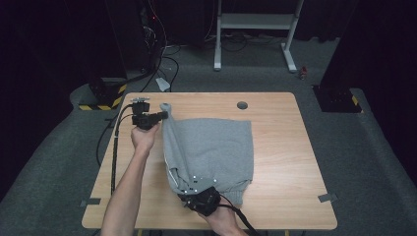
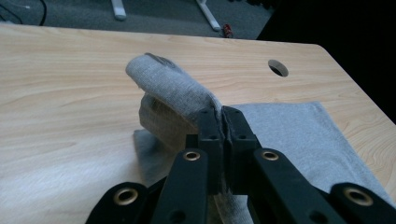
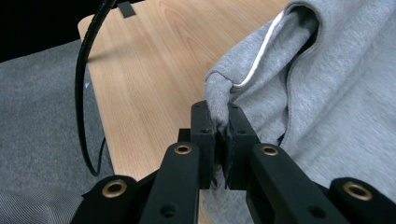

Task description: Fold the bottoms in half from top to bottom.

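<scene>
Folding the grey sweatshirt (image 1: 211,147): your left gripper (image 1: 164,116) and right gripper (image 1: 189,196) are both clamped on its left edge; carry it toward the table's cable hole (image 1: 242,105).

You worked at a light wooden bench (image 1: 275,147) with a round cable hole (image 1: 242,105), on grey carpet (image 1: 373,162). Beyond it stood a white metal frame (image 1: 255,22); yellow-black hazard tape (image 1: 101,101) marked the dark surroundings.
</scene>
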`<state>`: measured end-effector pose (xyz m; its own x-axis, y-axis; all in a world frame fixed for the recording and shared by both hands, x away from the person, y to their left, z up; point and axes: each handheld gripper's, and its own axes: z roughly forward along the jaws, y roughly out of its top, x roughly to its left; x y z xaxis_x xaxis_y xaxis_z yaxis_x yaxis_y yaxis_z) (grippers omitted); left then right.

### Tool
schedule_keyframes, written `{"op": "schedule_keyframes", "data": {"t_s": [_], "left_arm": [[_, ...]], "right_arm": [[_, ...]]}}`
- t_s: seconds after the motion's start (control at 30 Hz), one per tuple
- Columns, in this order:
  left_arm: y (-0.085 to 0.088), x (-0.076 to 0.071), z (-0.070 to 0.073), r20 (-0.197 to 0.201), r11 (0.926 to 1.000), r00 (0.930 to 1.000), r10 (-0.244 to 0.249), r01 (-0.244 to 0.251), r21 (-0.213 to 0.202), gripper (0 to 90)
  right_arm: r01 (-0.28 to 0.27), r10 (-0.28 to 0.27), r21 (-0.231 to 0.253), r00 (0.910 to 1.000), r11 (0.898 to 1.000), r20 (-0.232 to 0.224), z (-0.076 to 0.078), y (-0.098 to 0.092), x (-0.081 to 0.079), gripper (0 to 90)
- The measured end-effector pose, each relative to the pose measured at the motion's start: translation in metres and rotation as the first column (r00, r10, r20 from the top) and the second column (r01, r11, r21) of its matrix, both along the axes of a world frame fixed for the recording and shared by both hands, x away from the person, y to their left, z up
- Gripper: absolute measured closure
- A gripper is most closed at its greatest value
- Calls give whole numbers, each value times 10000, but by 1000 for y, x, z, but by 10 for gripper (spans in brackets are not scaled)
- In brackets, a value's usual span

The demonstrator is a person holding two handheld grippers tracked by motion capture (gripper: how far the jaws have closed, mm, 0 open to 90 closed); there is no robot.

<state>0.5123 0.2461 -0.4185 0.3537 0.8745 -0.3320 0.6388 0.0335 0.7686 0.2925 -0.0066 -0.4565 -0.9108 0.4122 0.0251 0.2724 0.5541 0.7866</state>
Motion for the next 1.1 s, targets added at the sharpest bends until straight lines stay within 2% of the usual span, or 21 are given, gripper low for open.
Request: {"op": "schedule_keyframes", "data": {"t_s": [0.27, 0.4, 0.53, 0.63, 0.8, 0.9, 0.97, 1.1], "left_arm": [[-19, 7, 0, -5, 9994, 9995, -327, 327, 125, 871], [-25, 8, 0, 86, 9993, 9993, -374, 375, -71, 871], [-33, 11, 3, 71, 9983, 9983, -570, 569, 137, 871], [-41, 14, 7, 60, 9965, 9968, -796, 794, 274, 871], [-53, 17, 14, 206, 9936, 9939, -1080, 1072, 350, 871], [-59, 18, 15, 267, 9928, 9930, -1150, 1140, 355, 871], [-62, 18, 15, 257, 9929, 9928, -1167, 1160, 257, 870], [-67, 18, 14, 236, 9927, 9925, -1197, 1193, 173, 871]], "right_arm": [[406, -406, 98, 9992, 9991, -19, -1, -17, -3, 847], [507, -507, 155, 9987, 9986, 2, 0, -20, -5, 846], [626, -630, 295, 9979, 9976, 115, 0, -26, -7, 845], [739, -748, 227, 9964, 9970, 394, 0, -31, -9, 846], [1051, -1060, 258, 9937, 9941, 356, 1, -43, -8, 846], [1165, -1174, 237, 9923, 9929, 400, 1, -50, -9, 846], [1279, -1288, 332, 9913, 9912, 274, 1, -55, -9, 846], [1503, -1520, 494, 9879, 9874, 320, 4, -65, -13, 846]]}}
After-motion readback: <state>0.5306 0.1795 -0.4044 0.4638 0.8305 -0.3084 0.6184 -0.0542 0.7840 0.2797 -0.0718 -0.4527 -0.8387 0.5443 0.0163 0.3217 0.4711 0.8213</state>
